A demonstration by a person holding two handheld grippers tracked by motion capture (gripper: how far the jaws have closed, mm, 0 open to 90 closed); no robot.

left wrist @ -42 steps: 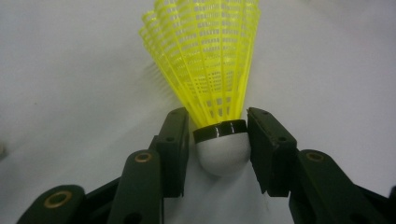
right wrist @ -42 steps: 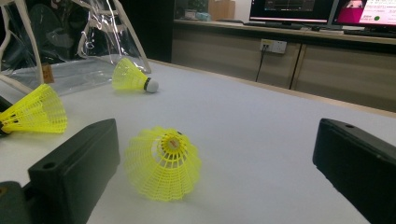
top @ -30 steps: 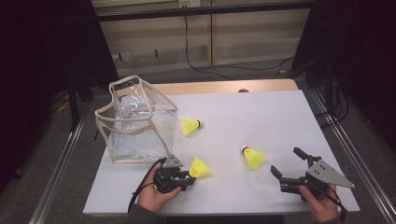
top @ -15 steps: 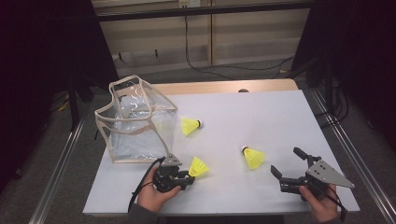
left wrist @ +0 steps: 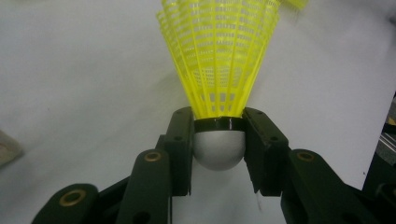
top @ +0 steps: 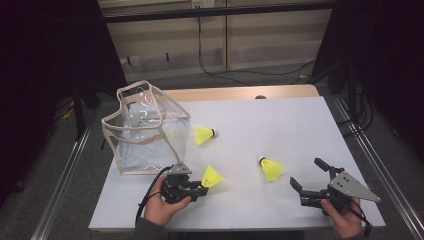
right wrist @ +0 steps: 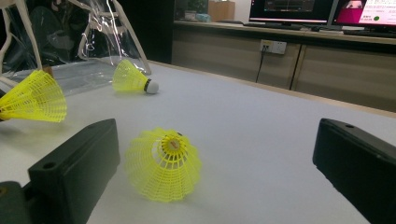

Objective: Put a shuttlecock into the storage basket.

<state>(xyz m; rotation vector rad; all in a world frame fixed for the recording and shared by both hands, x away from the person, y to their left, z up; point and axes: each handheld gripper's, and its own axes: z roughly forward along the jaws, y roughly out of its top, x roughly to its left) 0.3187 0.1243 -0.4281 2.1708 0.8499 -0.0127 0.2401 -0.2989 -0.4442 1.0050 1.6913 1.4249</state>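
- High view: the left tool (top: 199,189) sits at the near left of the white counter (top: 280,130), closed on the cork end of a yellow shuttlecock (top: 213,177) whose skirt fans out to the right. The person's left hand (top: 162,205) wraps the tool from below.
- Just behind that hand stands a clear plastic bag (top: 145,130) with beige trim, its mouth open upward.
- A second shuttlecock (top: 203,134) lies just beside the bag's right wall; a third shuttlecock (top: 271,169) lies toward the near right, well apart from the first.
- The right tool (top: 307,177) rests at the near right in the person's right hand (top: 342,215), its jaws spread wide with nothing between them, the third shuttlecock near their tips.
- Left gripper view: both black jaws press the dark band above the white cork of the held shuttlecock (left wrist: 219,60), skirt pointing away over the counter.
- Right gripper view: the jaws stand far apart; the third shuttlecock (right wrist: 163,165) lies on the counter between them, skirt mouth facing the camera, touching neither. The bag (right wrist: 70,42) stands at the far left.
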